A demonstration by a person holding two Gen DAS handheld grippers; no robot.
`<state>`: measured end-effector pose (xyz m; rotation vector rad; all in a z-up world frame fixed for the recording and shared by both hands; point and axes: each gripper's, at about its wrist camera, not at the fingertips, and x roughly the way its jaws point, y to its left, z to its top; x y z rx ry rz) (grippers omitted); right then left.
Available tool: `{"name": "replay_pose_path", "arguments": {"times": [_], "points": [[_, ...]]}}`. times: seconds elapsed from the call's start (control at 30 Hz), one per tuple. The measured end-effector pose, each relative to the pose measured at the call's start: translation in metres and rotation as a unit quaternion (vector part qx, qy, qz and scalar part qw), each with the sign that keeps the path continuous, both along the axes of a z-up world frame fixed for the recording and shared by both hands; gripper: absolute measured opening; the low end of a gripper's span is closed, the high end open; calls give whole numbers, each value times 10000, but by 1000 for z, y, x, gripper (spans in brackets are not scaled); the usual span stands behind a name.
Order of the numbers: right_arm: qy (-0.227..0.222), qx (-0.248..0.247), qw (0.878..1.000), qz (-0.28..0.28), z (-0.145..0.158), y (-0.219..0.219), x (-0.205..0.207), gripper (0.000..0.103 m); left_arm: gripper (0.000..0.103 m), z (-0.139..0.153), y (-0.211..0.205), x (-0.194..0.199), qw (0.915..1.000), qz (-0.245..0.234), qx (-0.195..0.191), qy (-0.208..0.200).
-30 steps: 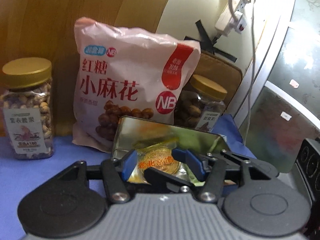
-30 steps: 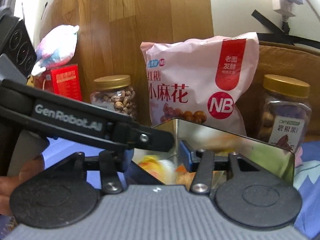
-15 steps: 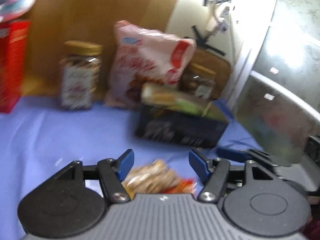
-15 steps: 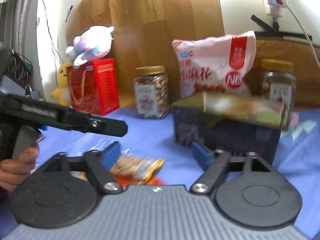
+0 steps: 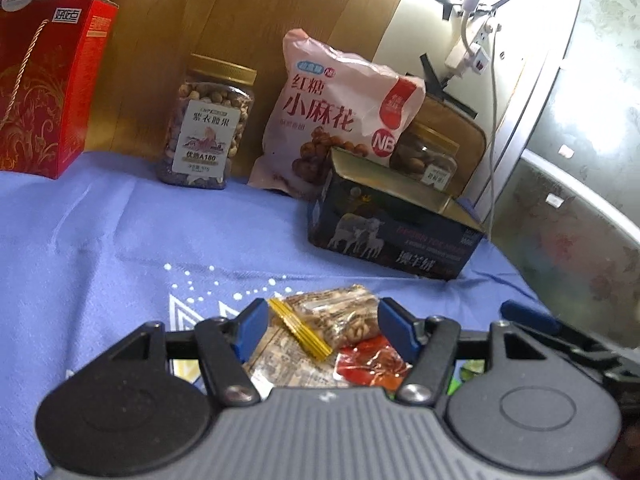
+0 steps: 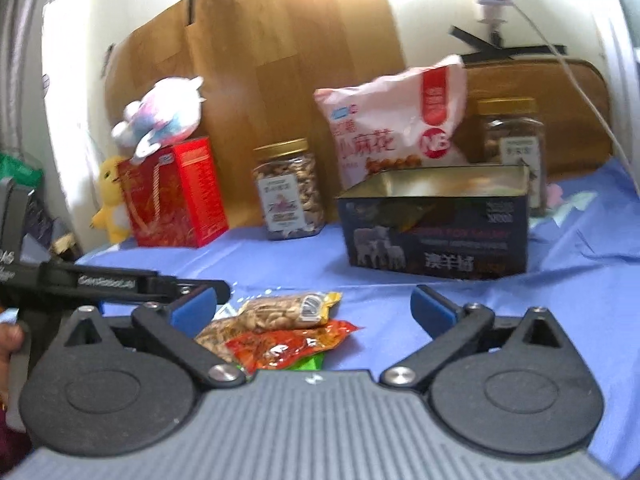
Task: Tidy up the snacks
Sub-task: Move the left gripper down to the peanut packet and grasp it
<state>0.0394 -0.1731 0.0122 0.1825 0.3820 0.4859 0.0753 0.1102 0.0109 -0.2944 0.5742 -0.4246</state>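
A clear packet of nuts (image 5: 340, 312) with a yellow edge lies on the blue cloth between the pads of my left gripper (image 5: 320, 324), which is open and not pressing on it. A red packet (image 5: 372, 364) and a printed white one lie just under it. My right gripper (image 6: 316, 308) is low over the same pile, its jaws opening wide; the nut packet (image 6: 284, 310) and red packet (image 6: 288, 344) sit toward its left pad, untouched. The open dark tin (image 5: 392, 240) with sheep on its side stands beyond, and its inside (image 6: 436, 184) is mostly hidden.
Along the wooden back board stand a red gift box (image 5: 44, 80), a nut jar (image 5: 208, 120), a pink snack bag (image 5: 340, 116) and a second jar (image 5: 430, 152). Plush toys (image 6: 160, 120) sit on and beside the red box. A white cable (image 5: 494, 120) hangs at right.
Both grippers drew back from over the tin to the pile of packets on the cloth. The left no longer holds the yellow packet. The right jaws spread much wider.
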Motion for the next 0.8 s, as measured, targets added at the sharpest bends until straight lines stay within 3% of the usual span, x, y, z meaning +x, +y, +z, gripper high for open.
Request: {"name": "replay_pose_path", "arguments": {"times": [0.2, 0.37, 0.53, 0.7, 0.8], "points": [[185, -149, 9997, 16, -3, 5, 6, 103, 64, 7, 6, -7, 9993, -82, -279, -241], [197, -367, 9989, 212, 0, 14, 4, 102, 66, 9, 22, -6, 9978, 228, -579, -228], [94, -755, 9956, 555, 1, 29, -1, 83, 66, 4, 31, 1, 9961, 349, -810, -11], [-14, -1205, 9901, 724, 2, 46, 11, 79, 66, 2, 28, 3, 9965, 324, -769, 59], [236, -1243, 9898, 662, 1, 48, 34, 74, 66, 0, 25, 5, 9969, 236, -736, 119]]}}
